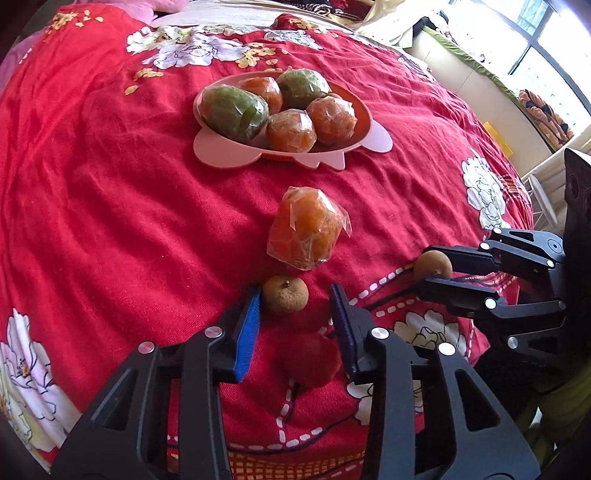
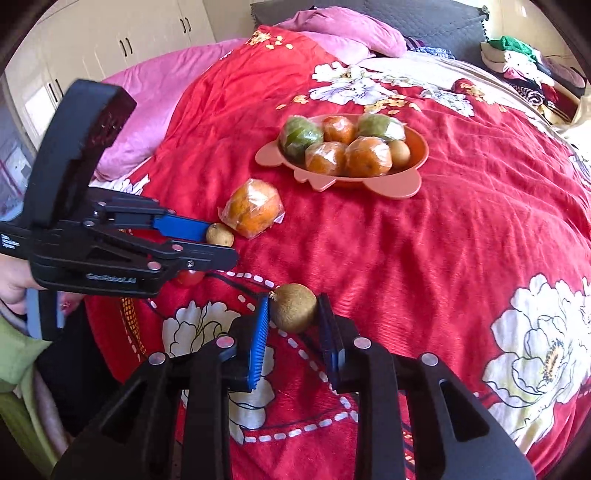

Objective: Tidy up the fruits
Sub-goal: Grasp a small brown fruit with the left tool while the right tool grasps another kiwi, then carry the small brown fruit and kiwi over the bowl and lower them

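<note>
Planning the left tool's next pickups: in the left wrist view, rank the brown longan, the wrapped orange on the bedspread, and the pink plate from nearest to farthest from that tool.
1. Brown longan: at the left tool, against its left pad.
2. Wrapped orange: just beyond the longan.
3. Pink plate: farthest, up the bedspread, holding wrapped fruit.

We see a bed covered by a red quilt (image 2: 461, 229) printed with large white flowers and dashed white lines. A pink blanket (image 2: 147, 96) and a pink pillow (image 2: 343, 35) lie toward the head of the bed, before a dark quilted headboard (image 2: 424, 18). Behind them stand cream wardrobe doors (image 2: 122, 33) with dark handles. A heap of folded clothes (image 2: 517, 59) rests at the far corner. In the left wrist view, a big window (image 1: 546, 40) with dark frames lets in strong daylight, washing out that side.
</note>
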Demonstrator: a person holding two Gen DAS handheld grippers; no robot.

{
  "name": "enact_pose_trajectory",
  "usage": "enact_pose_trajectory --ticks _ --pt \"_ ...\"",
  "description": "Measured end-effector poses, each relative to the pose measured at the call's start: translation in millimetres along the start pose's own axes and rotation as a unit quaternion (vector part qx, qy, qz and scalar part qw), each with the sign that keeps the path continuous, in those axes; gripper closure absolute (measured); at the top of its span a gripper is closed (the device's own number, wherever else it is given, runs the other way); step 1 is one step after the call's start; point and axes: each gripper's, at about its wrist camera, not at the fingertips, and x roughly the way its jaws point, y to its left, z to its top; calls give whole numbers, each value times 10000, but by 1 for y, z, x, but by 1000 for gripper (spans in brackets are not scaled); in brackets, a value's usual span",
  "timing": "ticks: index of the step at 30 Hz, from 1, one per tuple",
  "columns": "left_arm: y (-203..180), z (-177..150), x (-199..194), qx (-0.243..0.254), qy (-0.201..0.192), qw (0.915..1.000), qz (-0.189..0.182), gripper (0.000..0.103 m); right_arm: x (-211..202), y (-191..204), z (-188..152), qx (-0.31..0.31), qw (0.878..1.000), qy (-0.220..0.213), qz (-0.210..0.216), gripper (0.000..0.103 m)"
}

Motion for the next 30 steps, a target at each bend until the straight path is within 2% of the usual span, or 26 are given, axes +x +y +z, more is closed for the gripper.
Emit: enact_pose_trajectory --ticks 3,9,17,24,30 --pt "3 2 1 39 -28 10000 65 86 -1 -2 1 30 10000 -17 -12 78" --pt "4 2 -1 61 -50 10000 30 86 -4 -3 2 59 10000 -32 9 78" --pt "-1 5 -32 112 -355 9993 -95 86 -20 -10 14 106 9996 -251 -30 78" --pt "1 24 -50 166 -549 9984 -11 86 -33 -24 34 157 9986 -498 -125 78" --pt "3 43 -51 171 -617 9979 39 86 -37 -36 49 171 9977 -624 -206 78"
